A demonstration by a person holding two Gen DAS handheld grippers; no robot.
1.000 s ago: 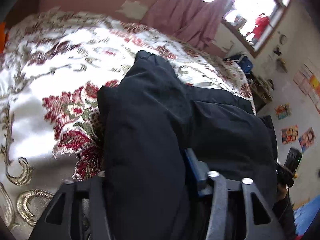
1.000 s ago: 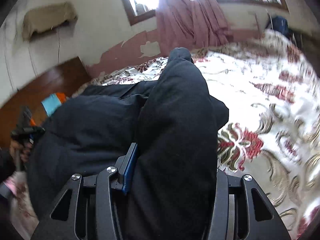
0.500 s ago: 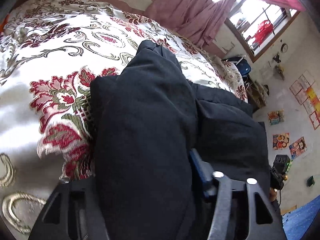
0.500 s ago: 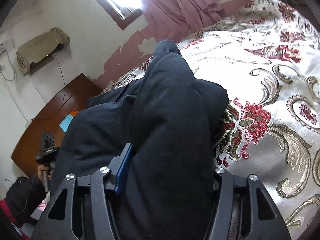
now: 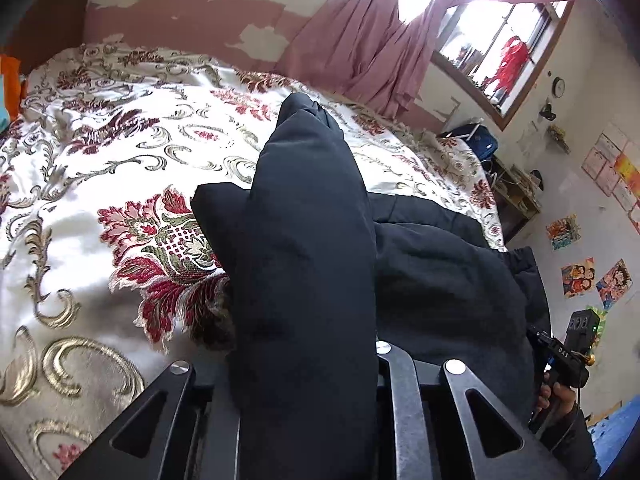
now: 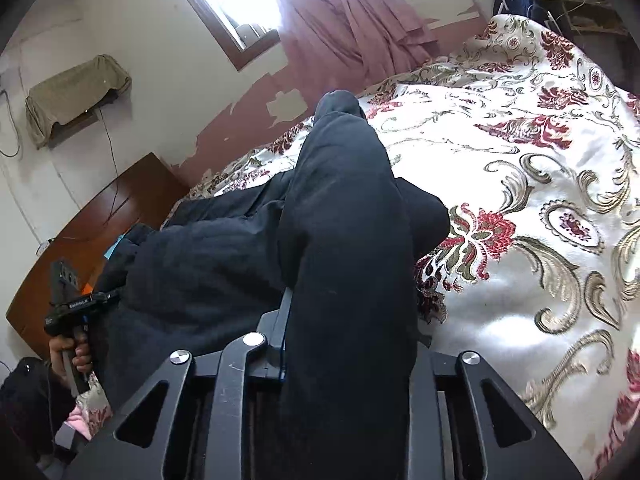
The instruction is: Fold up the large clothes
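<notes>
A large black padded jacket [image 5: 440, 272] [image 6: 200, 264] lies on the bed. A thick fold of it runs forward from each gripper, ending in a rounded tip [image 5: 304, 116] [image 6: 340, 104]. My left gripper [image 5: 304, 364] has this fold between its jaws, which are closing on the fabric. My right gripper [image 6: 348, 344] grips the fold at the opposite edge, its jaws closing too. Fabric hides most of the fingertips. Each wrist view shows the other gripper's handle in a hand [image 5: 556, 396] [image 6: 72, 356] at the jacket's far side.
The jacket rests on a white bedspread [image 5: 100, 184] [image 6: 540, 160] with red and gold flowers. Pink curtains [image 5: 360, 48] hang at the windows behind the bed. A wooden headboard [image 6: 100, 232] stands at one end, a cluttered shelf [image 5: 516, 196] at the other.
Both pairs of jaws have narrowed on the black fold. Both grippers have risen and drawn back, lifting the fold. The left gripper's blue pad is now covered by fabric.
</notes>
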